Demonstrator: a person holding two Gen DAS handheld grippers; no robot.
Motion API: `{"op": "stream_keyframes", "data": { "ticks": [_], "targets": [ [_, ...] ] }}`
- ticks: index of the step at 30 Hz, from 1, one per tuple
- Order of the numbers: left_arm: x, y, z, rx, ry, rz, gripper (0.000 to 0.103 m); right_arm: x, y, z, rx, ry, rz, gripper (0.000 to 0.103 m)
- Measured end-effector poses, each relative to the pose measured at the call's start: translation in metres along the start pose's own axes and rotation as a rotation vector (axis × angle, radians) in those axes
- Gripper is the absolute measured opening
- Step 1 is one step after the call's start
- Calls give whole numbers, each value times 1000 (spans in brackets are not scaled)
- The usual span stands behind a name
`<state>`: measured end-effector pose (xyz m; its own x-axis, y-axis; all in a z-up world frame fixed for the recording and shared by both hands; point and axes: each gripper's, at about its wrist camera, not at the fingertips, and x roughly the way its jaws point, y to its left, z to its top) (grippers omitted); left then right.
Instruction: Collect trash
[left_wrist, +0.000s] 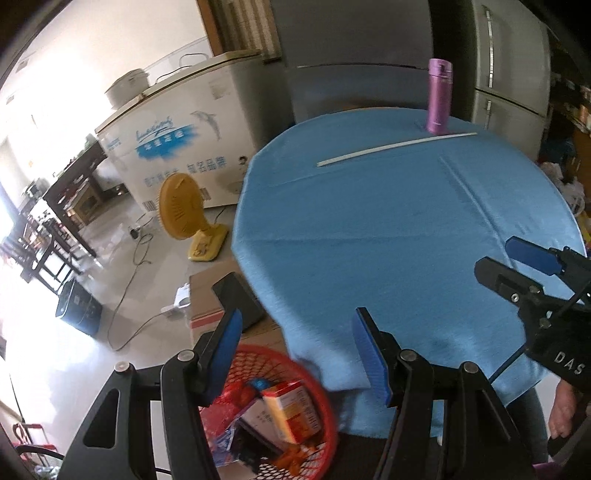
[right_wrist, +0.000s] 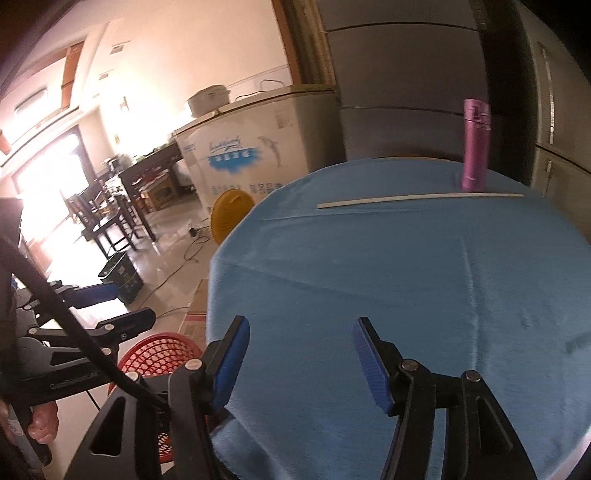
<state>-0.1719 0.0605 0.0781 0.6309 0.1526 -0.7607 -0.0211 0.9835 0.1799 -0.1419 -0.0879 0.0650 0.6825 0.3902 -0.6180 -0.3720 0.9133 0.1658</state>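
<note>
Both black grippers with blue pads, left (left_wrist: 295, 354) and right (right_wrist: 301, 360), tilt downward, jaws apart and empty, over a round blue-clothed table (right_wrist: 406, 277); a red mesh plastic basket (left_wrist: 321, 413) sits below its edge.

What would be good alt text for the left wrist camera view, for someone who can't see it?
The left tool, open and empty, hangs over the edge of a round table under a blue cloth, above a red mesh basket of boxes and wrappers. A purple flask and a white strip sit at the far side; the right tool shows at right.
</note>
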Motion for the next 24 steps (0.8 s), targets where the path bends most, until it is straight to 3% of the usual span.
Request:
{"op": "stream_keyframes", "data": {
  "ticks": [24],
  "targets": [
    [-17,-100,56,124,-78,-113,63,-60,-87,6,149,-103,-199,65]
  ]
}}
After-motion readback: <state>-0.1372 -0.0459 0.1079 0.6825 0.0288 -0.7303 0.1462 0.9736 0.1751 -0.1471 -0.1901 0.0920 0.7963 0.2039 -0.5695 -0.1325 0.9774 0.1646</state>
